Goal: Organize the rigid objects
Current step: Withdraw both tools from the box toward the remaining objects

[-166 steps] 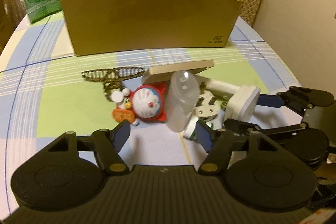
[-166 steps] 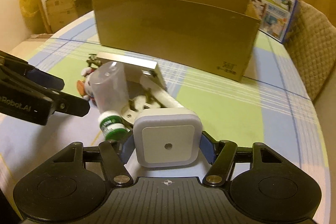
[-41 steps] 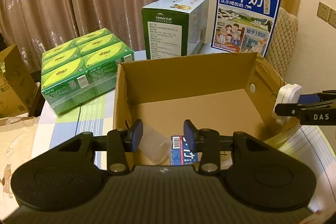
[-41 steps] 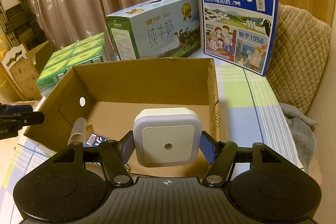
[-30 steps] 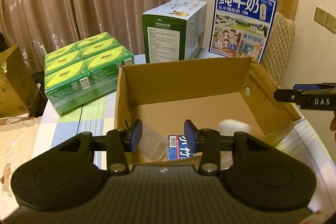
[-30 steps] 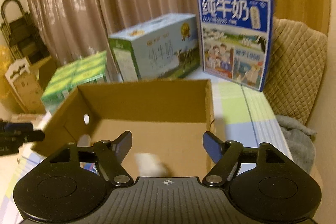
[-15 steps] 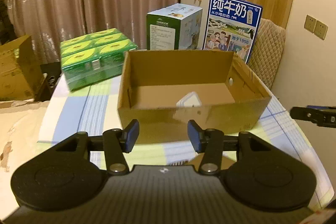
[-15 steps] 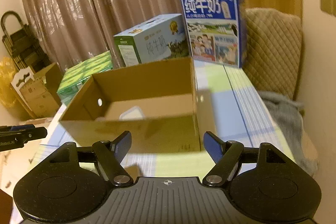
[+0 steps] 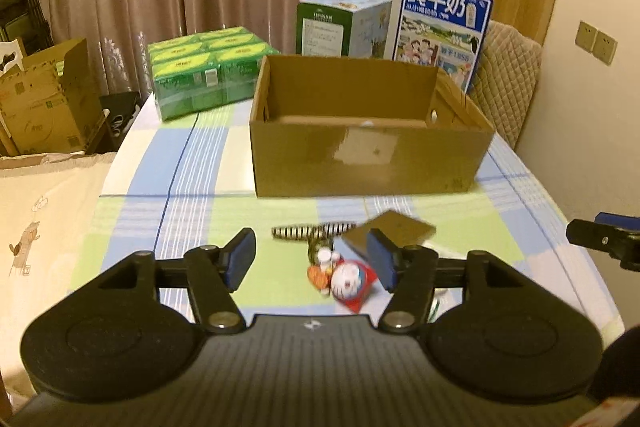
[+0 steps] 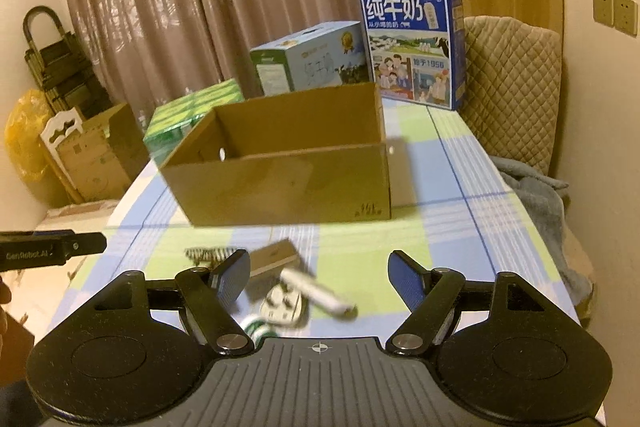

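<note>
Hovering above the table's near edge, left gripper (image 9: 312,259) and right gripper (image 10: 320,277) both gape wide w/ nothing held, prob. lining up next picks. Leftover bits sit just in front of the box (image 9: 368,155) mid-table: round-faced toy (image 9: 350,283), flat card (image 9: 390,233), spring clip (image 9: 312,230), white plug (image 10: 282,307), white tube (image 10: 320,293).

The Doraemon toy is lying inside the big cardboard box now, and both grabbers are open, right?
Not quite. The Doraemon toy lies on the checked tablecloth in front of the cardboard box, as the left wrist view shows. The left gripper and right gripper are both open.
</note>
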{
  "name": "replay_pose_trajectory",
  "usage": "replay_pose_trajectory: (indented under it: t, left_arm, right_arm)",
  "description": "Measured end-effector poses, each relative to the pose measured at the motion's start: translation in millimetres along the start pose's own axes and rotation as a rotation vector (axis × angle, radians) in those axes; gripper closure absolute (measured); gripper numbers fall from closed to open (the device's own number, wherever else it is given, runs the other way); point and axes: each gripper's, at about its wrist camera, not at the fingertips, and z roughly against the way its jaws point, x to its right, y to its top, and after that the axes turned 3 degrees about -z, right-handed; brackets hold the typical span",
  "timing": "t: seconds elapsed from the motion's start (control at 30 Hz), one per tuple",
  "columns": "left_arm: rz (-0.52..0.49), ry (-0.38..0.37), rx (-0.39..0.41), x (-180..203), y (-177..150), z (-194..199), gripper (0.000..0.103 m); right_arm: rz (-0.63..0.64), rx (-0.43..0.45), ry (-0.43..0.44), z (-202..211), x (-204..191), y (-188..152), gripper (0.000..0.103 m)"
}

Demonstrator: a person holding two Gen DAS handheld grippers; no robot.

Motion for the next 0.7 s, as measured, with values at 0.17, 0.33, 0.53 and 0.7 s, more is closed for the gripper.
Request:
replay_pose_trajectory:
  t: [0.17,0.33,0.53,0.7]
  left_arm:
    - [-0.038,-0.018,-0.024,-0.6,-14.1,3.7,0.043]
    - [-0.116,-0.105,-0.003,3.4,-15.7,3.5,0.038]
    - [-0.22,-0.157,-0.02,2.2,-18.2,-11.5,0.038]
    - [-0.273,-0.187,-0.052,-8.0,-23.4,-35.4,0.038]
  right_arm:
    - [-0.008,-0.032,-0.01,3.1,-6.8,-25.1,0.03]
    - [-0.036,-0.06,-0.018,-1.2,-13.9,-40.3,0.03]
    - [-0.037,-0.051,-0.022,-9.1,-30.3,-53.0,0.03]
    - [-0.049,-0.071,-0.054,-30.4,-38.7,-66.4,0.03]
